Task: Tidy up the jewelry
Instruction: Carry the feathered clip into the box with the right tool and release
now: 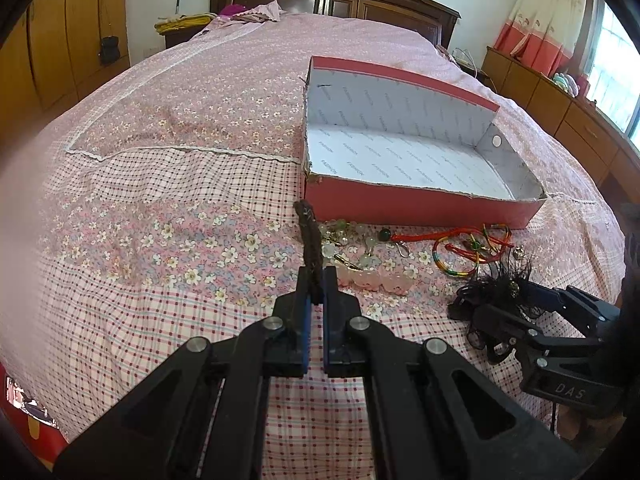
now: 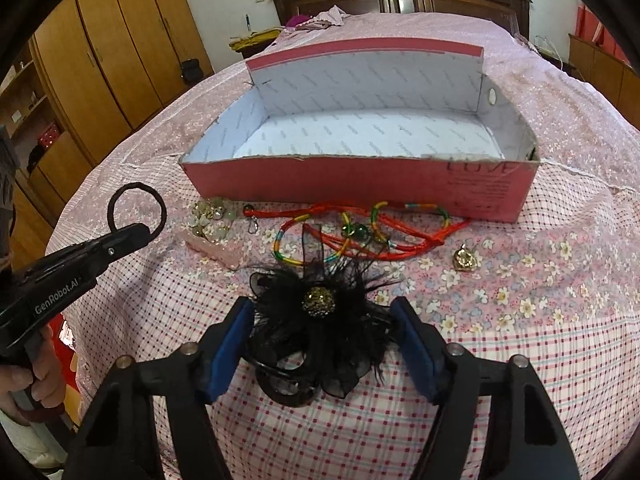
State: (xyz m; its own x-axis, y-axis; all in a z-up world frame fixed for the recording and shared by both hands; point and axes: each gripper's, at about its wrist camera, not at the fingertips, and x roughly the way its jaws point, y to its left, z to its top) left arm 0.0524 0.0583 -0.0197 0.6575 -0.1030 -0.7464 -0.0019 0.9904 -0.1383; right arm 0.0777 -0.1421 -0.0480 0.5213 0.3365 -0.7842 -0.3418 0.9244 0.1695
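Nearest, the right tongs (image 2: 320, 344) stand spread around a black feathered hair flower (image 2: 316, 320) lying on the bed (image 2: 520, 360), their blue pads (image 2: 230, 348) on either side of it. The left tongs (image 1: 316, 284) are pressed together, pinching a brown hair tie (image 1: 310, 240) held up above the sheet. Beyond lie pale bead jewelry (image 2: 210, 218), red and rainbow cords (image 2: 360, 232) and a gold pendant (image 2: 465, 258). Farther back, the red shoebox (image 2: 360, 184) sits open with nothing in it.

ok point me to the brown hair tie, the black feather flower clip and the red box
brown hair tie (image 2: 137, 210), right wrist view, on its loop's band.
black feather flower clip (image 2: 319, 301), right wrist view, on its gold centre.
red box (image 2: 320, 179), right wrist view, on its front wall.
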